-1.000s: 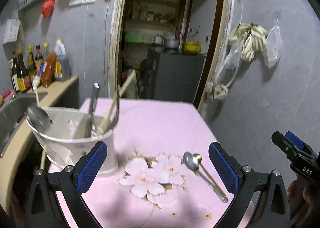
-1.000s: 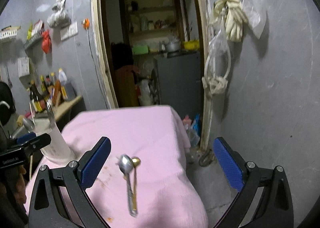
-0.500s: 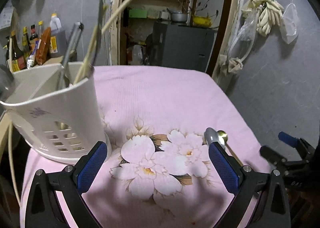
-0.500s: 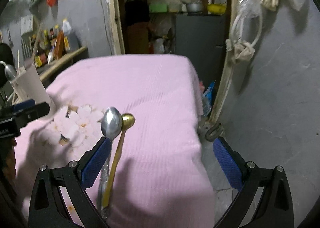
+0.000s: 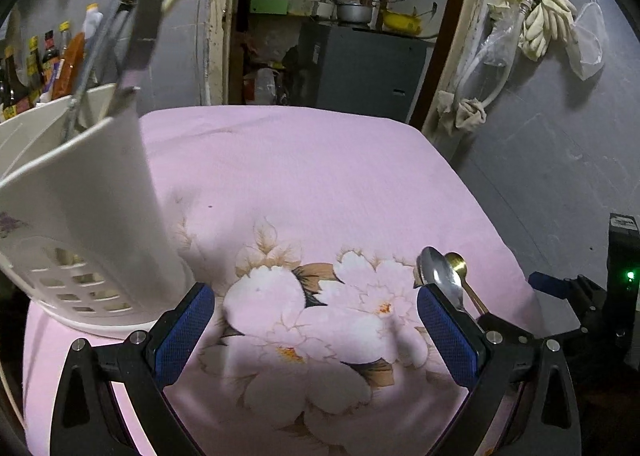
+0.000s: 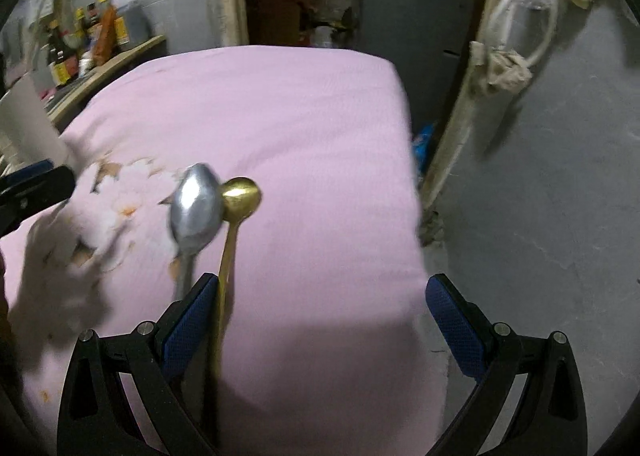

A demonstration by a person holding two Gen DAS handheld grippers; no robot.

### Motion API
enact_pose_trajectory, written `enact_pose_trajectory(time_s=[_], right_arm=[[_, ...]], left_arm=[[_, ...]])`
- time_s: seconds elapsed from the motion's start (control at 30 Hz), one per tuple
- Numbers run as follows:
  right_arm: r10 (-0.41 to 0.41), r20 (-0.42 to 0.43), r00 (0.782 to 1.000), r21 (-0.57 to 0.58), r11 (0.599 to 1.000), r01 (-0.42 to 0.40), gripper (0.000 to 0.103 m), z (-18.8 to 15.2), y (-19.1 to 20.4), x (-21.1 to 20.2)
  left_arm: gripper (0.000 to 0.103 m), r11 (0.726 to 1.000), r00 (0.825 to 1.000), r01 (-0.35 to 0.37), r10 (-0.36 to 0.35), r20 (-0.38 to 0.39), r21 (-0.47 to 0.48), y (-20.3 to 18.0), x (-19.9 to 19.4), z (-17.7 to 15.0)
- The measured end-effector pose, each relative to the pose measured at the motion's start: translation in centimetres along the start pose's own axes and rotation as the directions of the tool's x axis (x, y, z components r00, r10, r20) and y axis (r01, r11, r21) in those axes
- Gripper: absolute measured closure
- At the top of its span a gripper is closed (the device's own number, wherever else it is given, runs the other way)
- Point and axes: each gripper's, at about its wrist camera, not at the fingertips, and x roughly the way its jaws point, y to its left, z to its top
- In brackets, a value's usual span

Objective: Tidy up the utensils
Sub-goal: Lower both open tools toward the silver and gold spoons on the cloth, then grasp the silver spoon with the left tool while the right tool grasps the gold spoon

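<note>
The left gripper [image 5: 316,332] hangs low over the pink flowered cloth [image 5: 320,184] that covers the counter, its 2 blue-padded fingers [image 5: 182,332] spread wide with nothing between them. Just outside its left finger, close beside it, stands the white utensil holder [image 5: 84,224], with several handles sticking up out of it. Against the tip of its right finger lie 2 spoons side by side on the cloth: a silver spoon [image 5: 438,276] and, on its far side, a smaller gold spoon [image 5: 458,266].

The right gripper [image 6: 332,320] also has its 2 fingers [image 6: 452,328] spread wide and empty. In the right wrist view the silver spoon [image 6: 196,208] and gold spoon [image 6: 240,196] lie with bowls touching, ahead of the left finger. The gold handle runs back along that finger's inner face; the silver handle passes just outside it.
</note>
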Motion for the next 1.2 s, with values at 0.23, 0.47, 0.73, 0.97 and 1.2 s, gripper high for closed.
enact_pose_trajectory(time_s=[0.23,0.47,0.73,0.97,1.2], right_arm=[[-0.032,-0.006,0.999,0.124,0.992,0.033,0.003,-0.5,-2.7,-0.3],[0.066,0.073,0.995,0.129,0.989,-0.075,0.014,-0.9,-3.8,-1.2],[0.157,0.075,0.985,0.081,0.983,-0.163,0.053,0.7,-4.2,0.6],[0.202,0.106,0.974,0.004,0.979,-0.204,0.071,3.2,-4.5,1.9],[0.333,0.056,0.941,-0.111,0.939,-0.325,0.075,4.7,-2.7,3.4]], left_arm=[[0.01,0.997,0.996,0.082,-0.082,-0.02,0.012,-1.5,1.2,0.5],[0.035,0.981,0.982,0.181,-0.177,-0.069,0.071,-3.9,3.6,1.1],[0.06,0.963,0.956,0.267,-0.258,-0.14,0.047,-4.9,5.9,1.2],[0.069,0.955,0.946,0.295,-0.289,-0.15,0.018,-5.1,6.9,1.8],[0.081,0.945,0.932,0.327,-0.322,-0.168,0.003,-5.4,7.7,2.1]])
